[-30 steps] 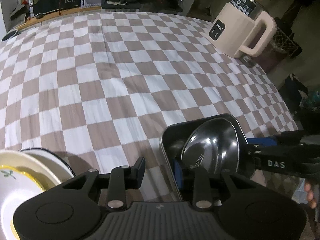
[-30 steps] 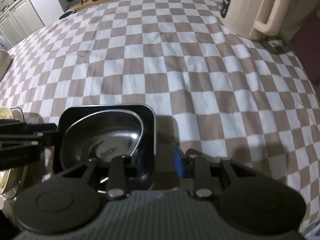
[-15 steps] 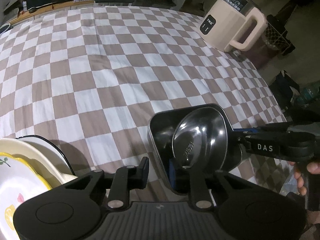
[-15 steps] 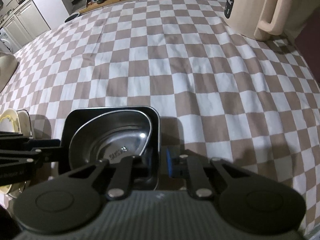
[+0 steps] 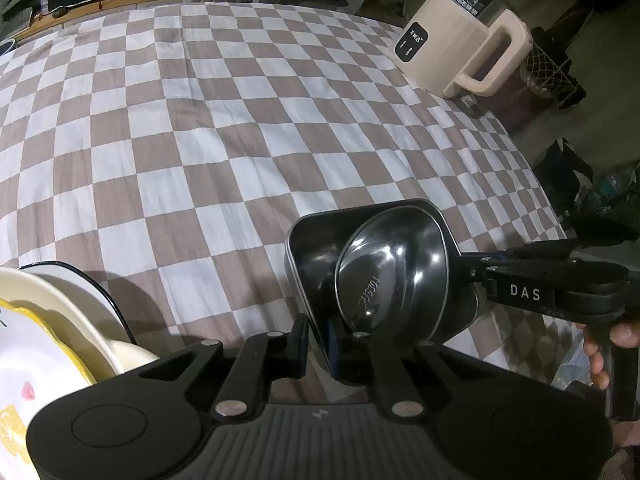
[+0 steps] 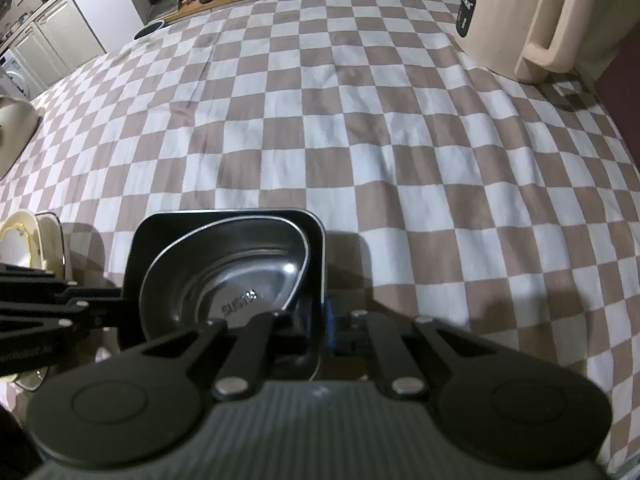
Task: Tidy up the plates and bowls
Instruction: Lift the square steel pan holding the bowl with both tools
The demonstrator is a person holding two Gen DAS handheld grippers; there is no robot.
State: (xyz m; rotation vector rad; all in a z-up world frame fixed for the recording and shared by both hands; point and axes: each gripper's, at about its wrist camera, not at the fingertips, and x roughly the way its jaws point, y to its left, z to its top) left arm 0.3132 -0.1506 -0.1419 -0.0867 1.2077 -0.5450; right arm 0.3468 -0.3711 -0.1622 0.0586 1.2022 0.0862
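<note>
A black square tray [image 5: 316, 240] lies on the checked cloth near the table's front edge, and a steel bowl [image 5: 392, 272] leans inside it. My left gripper [image 5: 316, 344] is shut on the tray's left rim, one finger outside the wall and one inside. On the opposite side my right gripper [image 5: 468, 268] clamps the right rim. In the right wrist view the right gripper [image 6: 318, 320] pinches the wall of the tray [image 6: 160, 232], the bowl [image 6: 224, 280] sits just left of it, and the left gripper [image 6: 120, 308] comes in from the left.
A stack of cream and floral plates [image 5: 40, 320] stands left of the tray, also seen as plates [image 6: 24, 240] at the left edge. A beige electric kettle [image 5: 452, 40] stands at the far right corner. A hand [image 5: 600, 352] holds the right gripper.
Both grippers closed from partly open onto the tray's opposite rims. The tray and the bowl stayed where they were.
</note>
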